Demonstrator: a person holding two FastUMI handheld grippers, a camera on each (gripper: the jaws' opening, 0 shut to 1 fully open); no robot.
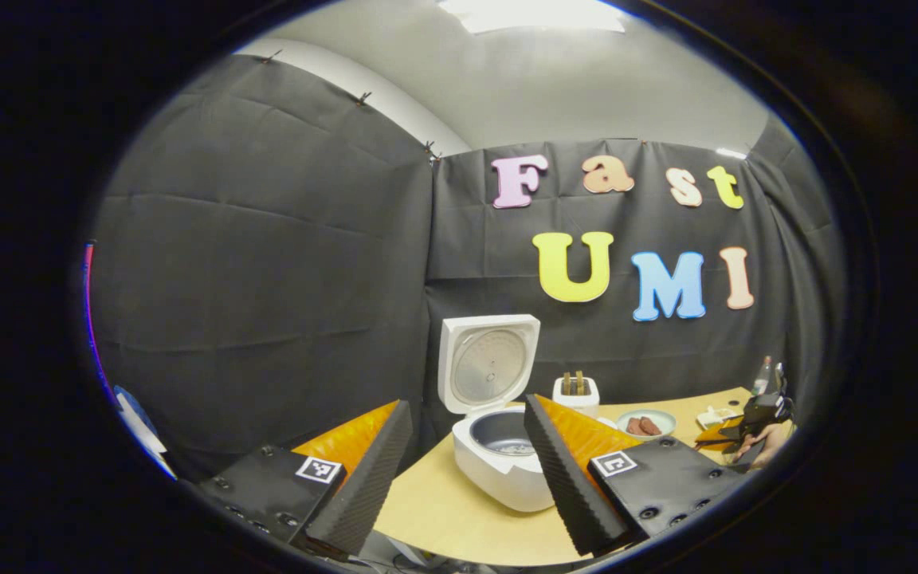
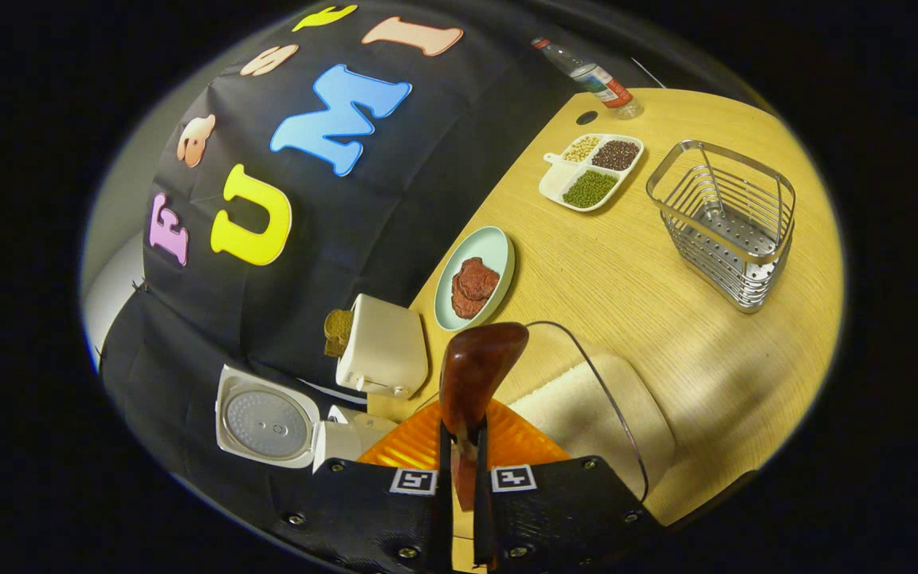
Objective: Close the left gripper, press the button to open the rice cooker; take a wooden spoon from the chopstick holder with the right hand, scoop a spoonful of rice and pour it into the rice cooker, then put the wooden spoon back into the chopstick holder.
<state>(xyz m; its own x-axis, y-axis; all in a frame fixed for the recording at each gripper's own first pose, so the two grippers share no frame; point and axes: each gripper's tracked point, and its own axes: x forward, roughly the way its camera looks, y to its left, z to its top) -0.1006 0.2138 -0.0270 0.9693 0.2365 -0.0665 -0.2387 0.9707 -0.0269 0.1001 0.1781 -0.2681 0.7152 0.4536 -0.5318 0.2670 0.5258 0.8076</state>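
Right gripper [image 2: 459, 446] pinching spoon [image 2: 475, 371] by its handle, above rice bowl [image 2: 586, 399]. Left gripper [image 1: 467, 454] spread wide, facing cooker [image 1: 499, 454], lid [image 1: 488, 371] raised. Holder [image 2: 726, 223] well apart.

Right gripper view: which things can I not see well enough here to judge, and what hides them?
- Wooden spoon: its handle is hidden between the right tool's fingers.
- Rice container: the near part is covered by the tool and spoon.
- Rice cooker: the lid stands open, but the pot is hidden behind the tool.
- Toaster: the items in its slots are too small to identify.
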